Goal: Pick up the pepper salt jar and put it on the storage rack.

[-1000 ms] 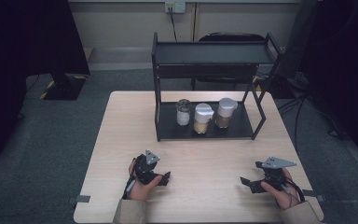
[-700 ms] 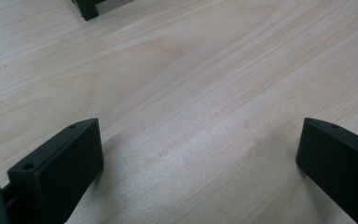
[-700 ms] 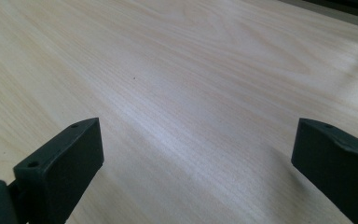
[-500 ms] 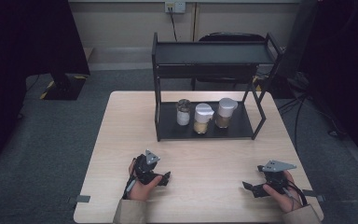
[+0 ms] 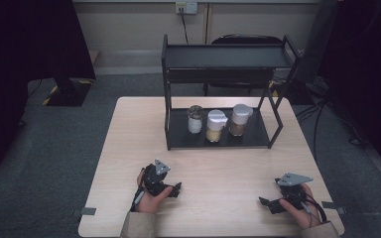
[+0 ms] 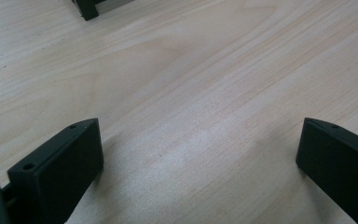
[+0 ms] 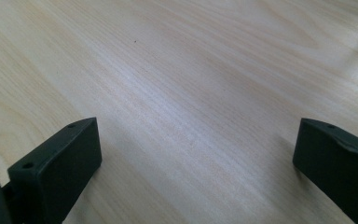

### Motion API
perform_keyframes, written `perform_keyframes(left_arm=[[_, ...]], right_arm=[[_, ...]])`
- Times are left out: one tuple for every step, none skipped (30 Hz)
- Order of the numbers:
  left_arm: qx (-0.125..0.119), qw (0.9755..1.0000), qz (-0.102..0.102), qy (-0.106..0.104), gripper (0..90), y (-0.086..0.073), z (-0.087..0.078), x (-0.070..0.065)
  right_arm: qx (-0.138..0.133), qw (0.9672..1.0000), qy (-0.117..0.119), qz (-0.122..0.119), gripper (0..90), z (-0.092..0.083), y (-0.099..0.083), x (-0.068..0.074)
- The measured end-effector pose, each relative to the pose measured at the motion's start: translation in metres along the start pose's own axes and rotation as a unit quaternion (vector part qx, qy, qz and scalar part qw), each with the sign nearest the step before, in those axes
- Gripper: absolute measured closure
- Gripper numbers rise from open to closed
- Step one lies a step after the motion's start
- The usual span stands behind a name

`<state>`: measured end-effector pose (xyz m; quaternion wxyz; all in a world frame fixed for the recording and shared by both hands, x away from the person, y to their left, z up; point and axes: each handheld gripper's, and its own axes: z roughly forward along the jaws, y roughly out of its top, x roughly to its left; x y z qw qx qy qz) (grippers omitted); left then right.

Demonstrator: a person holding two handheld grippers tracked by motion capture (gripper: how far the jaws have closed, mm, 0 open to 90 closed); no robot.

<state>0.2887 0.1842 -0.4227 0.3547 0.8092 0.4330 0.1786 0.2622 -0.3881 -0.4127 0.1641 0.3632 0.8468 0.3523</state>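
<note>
Jars (image 5: 216, 125) stand untouched on the rack's (image 5: 218, 141) lower shelf, well apart from both released claws, left claw (image 5: 174, 189) resting in place while the right claw (image 5: 267, 204) has drawn back toward the desk's (image 5: 218, 168) near edge, so no reach is under way.

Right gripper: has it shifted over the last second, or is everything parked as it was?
The right gripper slid slightly toward the person's edge of the table, low over the wood, jaws open and empty. Nothing was taken hold of or let go. The left gripper stayed put, open too. The three jars stand unchanged on the lower shelf of the black rack.
</note>
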Motion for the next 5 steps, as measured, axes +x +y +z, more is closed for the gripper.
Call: perform_keyframes(left_arm=[[0.000, 1.0000, 0.000, 0.000, 0.0, 0.0000, 0.0000, 0.0000], [0.000, 1.0000, 0.000, 0.000, 0.0, 0.0000, 0.0000, 0.0000], [0.000, 1.0000, 0.000, 0.000, 0.0, 0.0000, 0.0000, 0.0000], [0.000, 1.0000, 0.000, 0.000, 0.0, 0.0000, 0.0000, 0.0000], [0.000, 1.0000, 0.000, 0.000, 0.0, 0.0001, 0.0000, 0.0000]], right_arm=[[0.000, 1.0000, 0.001, 0.000, 0.0, 0.0000, 0.0001, -0.0002], [0.001, 1.0000, 0.002, 0.000, 0.0, 0.0001, 0.0002, -0.0007], [0.001, 1.0000, 0.002, 0.001, 0.0, 0.0002, 0.0003, -0.0010], [0.001, 1.0000, 0.002, 0.001, 0.0, 0.0002, 0.0004, -0.0008], [0.001, 1.0000, 0.001, 0.001, 0.0, 0.0003, 0.0005, -0.0004]])
